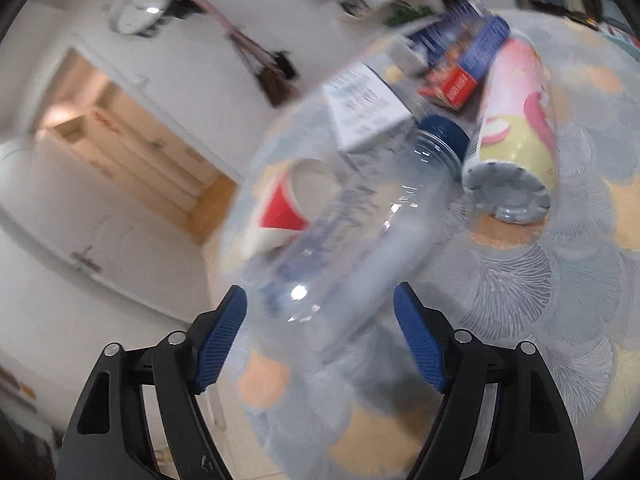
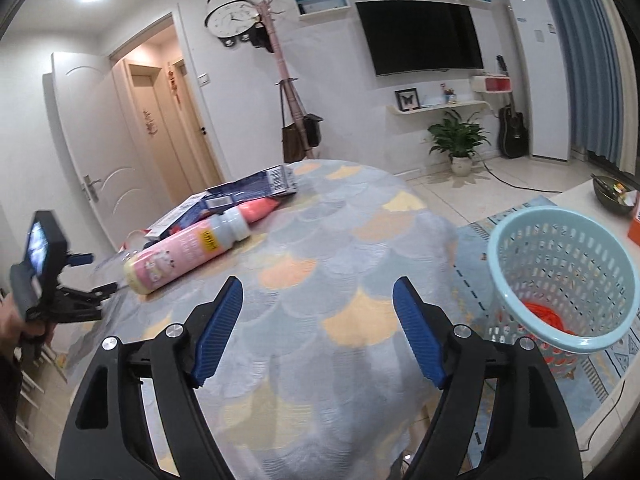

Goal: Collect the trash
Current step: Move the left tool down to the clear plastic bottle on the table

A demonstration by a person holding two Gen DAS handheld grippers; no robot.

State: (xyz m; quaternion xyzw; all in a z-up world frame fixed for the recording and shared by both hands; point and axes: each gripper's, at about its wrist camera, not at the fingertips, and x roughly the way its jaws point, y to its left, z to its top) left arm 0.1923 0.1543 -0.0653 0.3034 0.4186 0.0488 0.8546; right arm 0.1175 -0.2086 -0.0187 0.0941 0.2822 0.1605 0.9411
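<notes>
A clear plastic bottle [image 1: 352, 232] with a blue cap [image 1: 444, 132] lies on the scallop-patterned tablecloth [image 1: 560, 288], its base toward me. My left gripper [image 1: 320, 292] is open, with the bottle's base between its blue pads; the blur hides whether they touch. Behind the bottle lie a red-and-white paper cup [image 1: 284, 208], a white carton [image 1: 364, 108] and a pink-and-yellow canister [image 1: 516, 120]. My right gripper [image 2: 318, 284] hangs open over the cloth [image 2: 320, 240] with nothing between its fingers. The right wrist view shows the canister [image 2: 180, 256] and the left gripper [image 2: 80, 296] at the table's left edge.
A light blue mesh basket [image 2: 560, 280] with something red inside stands on the floor to the right of the table. Blue flattened boxes [image 2: 256, 184] and a red box [image 1: 448, 84] lie at the table's far side. A hand [image 2: 16, 320] holds the left gripper.
</notes>
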